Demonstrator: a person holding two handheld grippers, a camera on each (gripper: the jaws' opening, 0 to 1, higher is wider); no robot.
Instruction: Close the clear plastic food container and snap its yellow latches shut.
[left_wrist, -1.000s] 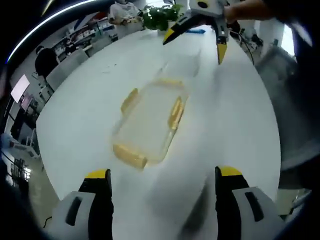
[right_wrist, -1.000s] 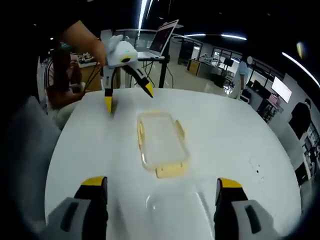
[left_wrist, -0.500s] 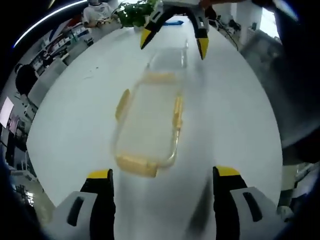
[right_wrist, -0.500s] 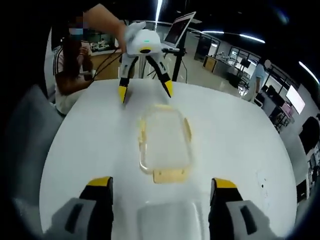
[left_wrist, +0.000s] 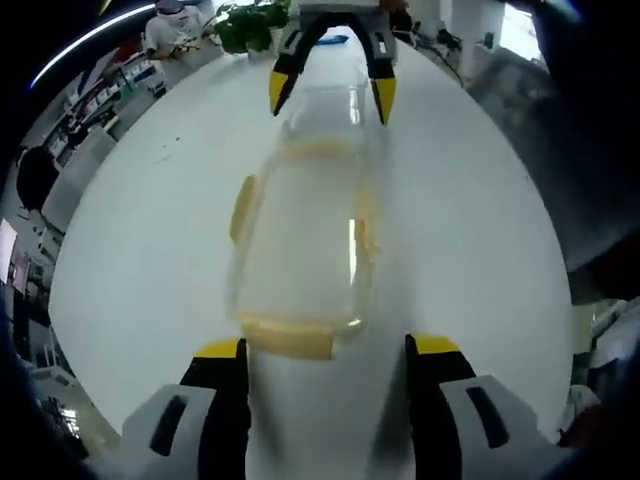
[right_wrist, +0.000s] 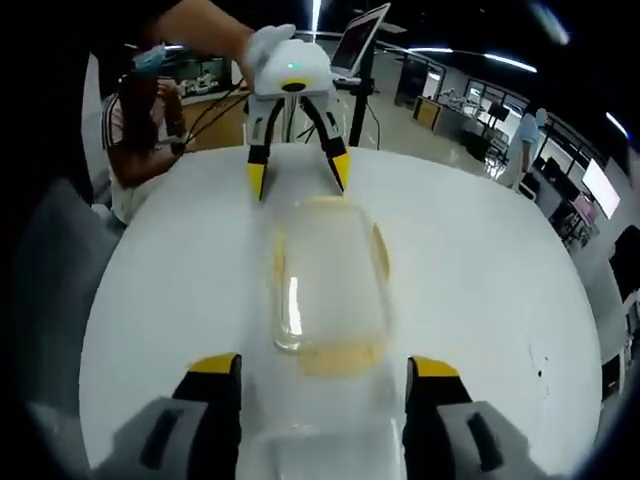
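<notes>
A clear lid (left_wrist: 300, 245) with yellow latches on its sides lies flat on the white table (left_wrist: 480, 220). Its near end latch (left_wrist: 290, 340) sits just ahead of my open left gripper (left_wrist: 325, 362). Beyond the lid stands the clear container base (left_wrist: 325, 108), and my right gripper (left_wrist: 328, 92) is open astride it. From the other side, the lid (right_wrist: 328, 270) lies lengthwise ahead of my right gripper (right_wrist: 322, 375), its end latch (right_wrist: 335, 358) between the fingertips. The base (right_wrist: 320, 450) lies low between the jaws. My left gripper (right_wrist: 298, 178) hangs open at the lid's far end.
The round white table (right_wrist: 150, 290) has bare surface either side of the lid. A seated person (right_wrist: 140, 120) and a laptop on a stand (right_wrist: 360, 40) are behind it. At the opposite edge are a green plant (left_wrist: 245, 25) and another person (left_wrist: 170, 20).
Both grippers have closed in on the lid from opposite ends. The right gripper now straddles the clear base. Lid and base lie where they were.
</notes>
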